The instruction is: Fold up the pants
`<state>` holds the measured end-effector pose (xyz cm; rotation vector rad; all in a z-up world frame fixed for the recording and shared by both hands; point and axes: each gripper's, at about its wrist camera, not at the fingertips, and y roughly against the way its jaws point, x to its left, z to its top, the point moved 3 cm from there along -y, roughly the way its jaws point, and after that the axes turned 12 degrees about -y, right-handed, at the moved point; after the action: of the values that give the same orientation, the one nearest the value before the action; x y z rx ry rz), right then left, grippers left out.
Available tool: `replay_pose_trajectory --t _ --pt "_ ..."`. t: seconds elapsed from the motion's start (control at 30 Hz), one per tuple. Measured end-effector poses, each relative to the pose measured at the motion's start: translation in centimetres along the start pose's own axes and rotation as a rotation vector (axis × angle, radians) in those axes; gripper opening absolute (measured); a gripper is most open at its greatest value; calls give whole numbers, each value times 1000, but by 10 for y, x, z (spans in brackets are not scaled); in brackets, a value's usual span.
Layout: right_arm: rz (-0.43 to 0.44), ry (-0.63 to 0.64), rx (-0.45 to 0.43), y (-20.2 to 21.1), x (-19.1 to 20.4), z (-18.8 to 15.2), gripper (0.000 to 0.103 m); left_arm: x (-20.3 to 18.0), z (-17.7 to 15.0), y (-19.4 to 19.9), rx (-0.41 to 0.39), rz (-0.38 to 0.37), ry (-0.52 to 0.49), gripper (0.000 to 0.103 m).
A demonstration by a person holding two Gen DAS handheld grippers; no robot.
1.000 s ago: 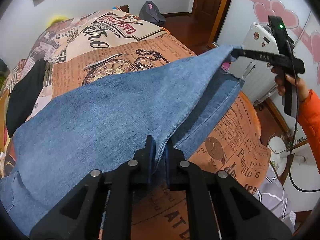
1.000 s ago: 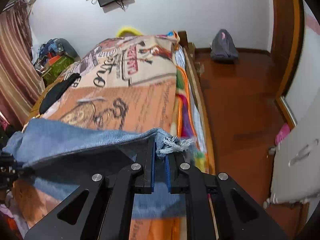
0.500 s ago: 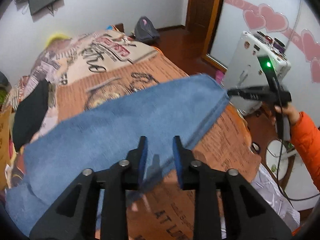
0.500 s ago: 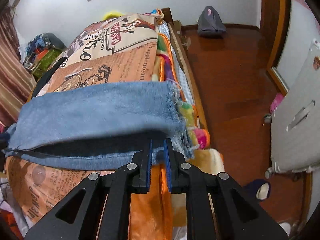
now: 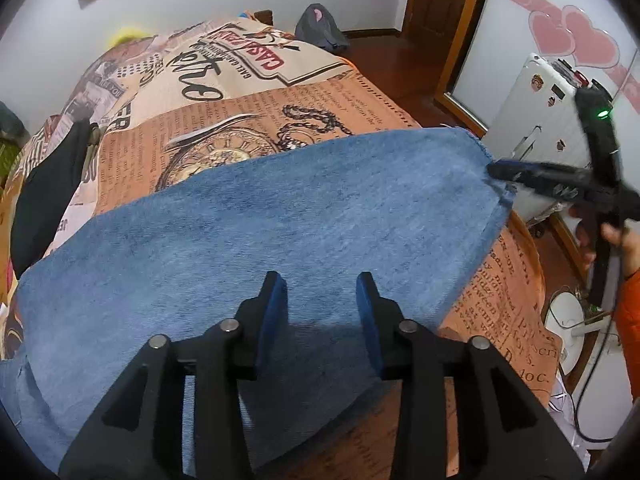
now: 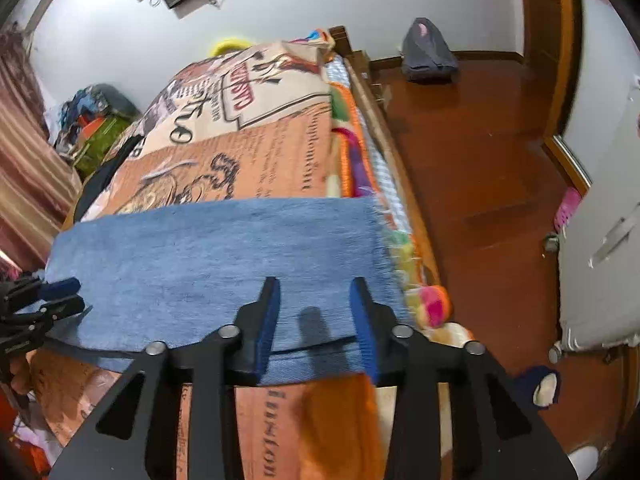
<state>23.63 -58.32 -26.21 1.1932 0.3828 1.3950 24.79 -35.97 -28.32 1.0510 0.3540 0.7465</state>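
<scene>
The pants (image 5: 280,216) lie flat across the bed (image 5: 248,112), one leg folded over the other. The left gripper (image 5: 320,300) hovers over the near edge with its fingers wide apart, holding nothing. The right gripper (image 6: 314,304) hovers by the frayed hem at the right end, fingers also wide apart and empty.

The next fold looks like bringing the hem end over toward the waist. To do it well, each gripper should pinch both layers at a hem corner, lift only a little, and carry the cloth across evenly so the edges line up.

On the left, a black cloth (image 5: 48,184) lies on the bed near the waist end, so the fold should stop short of it. The far side of the bed has plenty of open cover. On the right, the hem sits right at the bed edge, maybe hanging over a bit; the blur makes it hard to tell. Past that is open floor (image 6: 480,168).
</scene>
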Motion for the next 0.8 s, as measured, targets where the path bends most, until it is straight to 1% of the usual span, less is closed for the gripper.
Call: replay_pose_trajectory --t 0.07,0.1,0.13,0.2,0.23,0.3,0.43,0.53,0.57,0.63,0.67,0.8 --pt "-16 13 28 -13 3 -7 36 -4 -2 1 -6 14 -17 39" --pt "-27 13 63 -24 4 -14 37 -4 -2 1 -8 17 -24 39" --pt "-38 14 76 -30 3 -18 37 -4 -3 2 -11 14 -24 39" --pt "-51 25 61 -29 3 -20 37 0 -3 7 -19 -9 -2 39" --pt "-60 29 68 -27 4 -19 37 4 -2 10 -23 -19 15 39" --pt "-76 38 80 -17 8 -15 37 11 -2 21 -47 -12 38 39" --pt "-68 71 45 4 26 -7 37 42 -5 65 -141 57 81 39" --pt "-39 100 -3 20 53 1 37 71 -14 98 -193 105 121 39" --pt "-23 110 -17 23 64 4 37 86 -21 115 -218 135 141 39" --pt "8 136 -44 30 88 7 37 106 -32 136 -244 173 165 42" --pt "22 152 -54 33 101 8 37 122 -41 153 -262 203 182 44" --pt "86 237 -97 43 162 8 37 168 -73 197 -301 289 234 48"
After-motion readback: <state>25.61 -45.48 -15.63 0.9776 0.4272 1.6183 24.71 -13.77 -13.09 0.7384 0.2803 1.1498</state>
